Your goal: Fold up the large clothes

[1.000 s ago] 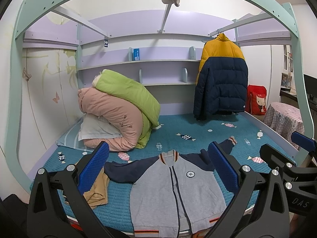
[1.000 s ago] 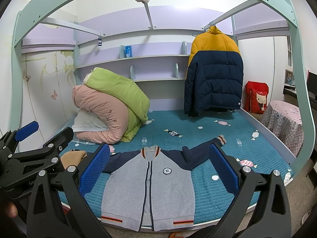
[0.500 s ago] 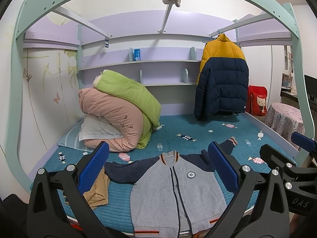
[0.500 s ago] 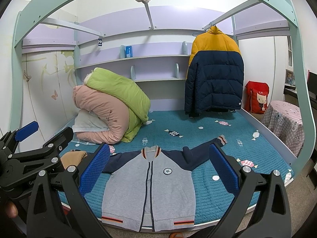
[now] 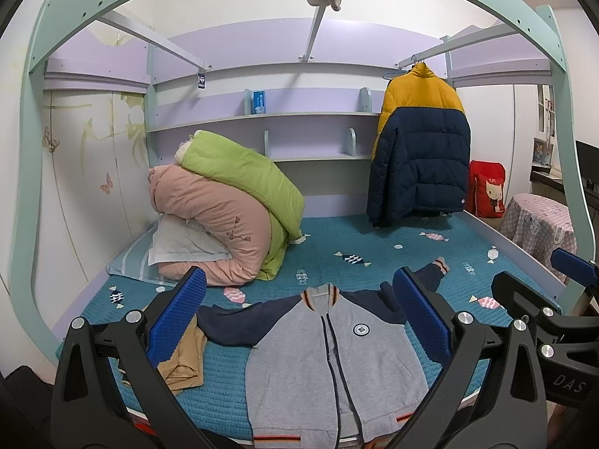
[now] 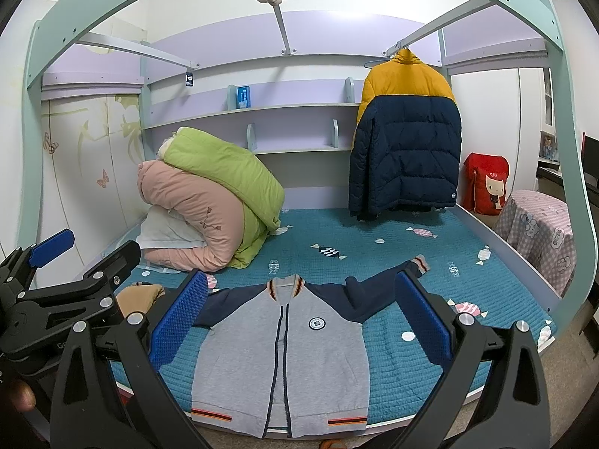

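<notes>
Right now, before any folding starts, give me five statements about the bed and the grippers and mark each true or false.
1. The grey varsity jacket lies flat on the teal bed cover. True.
2. Its zip is wide open. False: closed.
3. The left gripper grips a sleeve. False: open, holding nothing.
4. The right gripper is open. True.
5. The yellow and navy puffer jacket lies on the bed. False: it hangs from a rail.

Jacket [image 6: 280, 351] flat at the bed's [image 6: 404, 239] front edge.
Bedding [image 6: 209, 202] piled behind it to the left; coat [image 6: 406, 146] hangs behind right.
</notes>
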Available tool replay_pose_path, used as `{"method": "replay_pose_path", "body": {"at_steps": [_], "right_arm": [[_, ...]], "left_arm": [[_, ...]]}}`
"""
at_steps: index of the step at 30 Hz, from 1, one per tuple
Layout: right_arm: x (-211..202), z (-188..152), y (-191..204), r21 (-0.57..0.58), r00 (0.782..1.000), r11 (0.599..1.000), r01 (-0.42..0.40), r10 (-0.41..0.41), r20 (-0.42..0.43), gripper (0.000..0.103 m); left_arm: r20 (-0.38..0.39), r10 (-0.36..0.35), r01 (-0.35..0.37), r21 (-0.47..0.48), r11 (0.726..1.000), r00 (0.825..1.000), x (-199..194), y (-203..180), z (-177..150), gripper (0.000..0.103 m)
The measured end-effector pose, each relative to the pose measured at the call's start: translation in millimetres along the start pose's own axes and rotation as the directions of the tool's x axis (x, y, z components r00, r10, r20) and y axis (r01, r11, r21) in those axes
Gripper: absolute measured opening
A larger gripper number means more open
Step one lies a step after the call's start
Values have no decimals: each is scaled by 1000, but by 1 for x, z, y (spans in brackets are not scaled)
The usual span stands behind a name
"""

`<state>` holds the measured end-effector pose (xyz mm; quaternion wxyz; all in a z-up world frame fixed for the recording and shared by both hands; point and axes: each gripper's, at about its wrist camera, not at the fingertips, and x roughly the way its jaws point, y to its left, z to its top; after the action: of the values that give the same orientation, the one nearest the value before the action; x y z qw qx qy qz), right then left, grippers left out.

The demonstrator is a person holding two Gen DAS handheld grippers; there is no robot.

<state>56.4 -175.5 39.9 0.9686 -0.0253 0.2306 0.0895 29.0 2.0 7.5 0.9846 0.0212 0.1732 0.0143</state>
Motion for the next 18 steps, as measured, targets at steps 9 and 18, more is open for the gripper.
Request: {"method": "replay_pose_path", "body": {"at_steps": [9, 18], "right_arm": [[0, 1, 1, 1, 1000, 1000, -2, 2, -1, 96], [1, 2, 3, 1, 1000, 1000, -1, 1, -5, 96]], "left_arm": [[11, -1, 1, 5, 1000, 1000, 1, -2, 3, 100], [14, 3, -4, 11, 1000, 1000, 3, -5, 5, 100]]}}
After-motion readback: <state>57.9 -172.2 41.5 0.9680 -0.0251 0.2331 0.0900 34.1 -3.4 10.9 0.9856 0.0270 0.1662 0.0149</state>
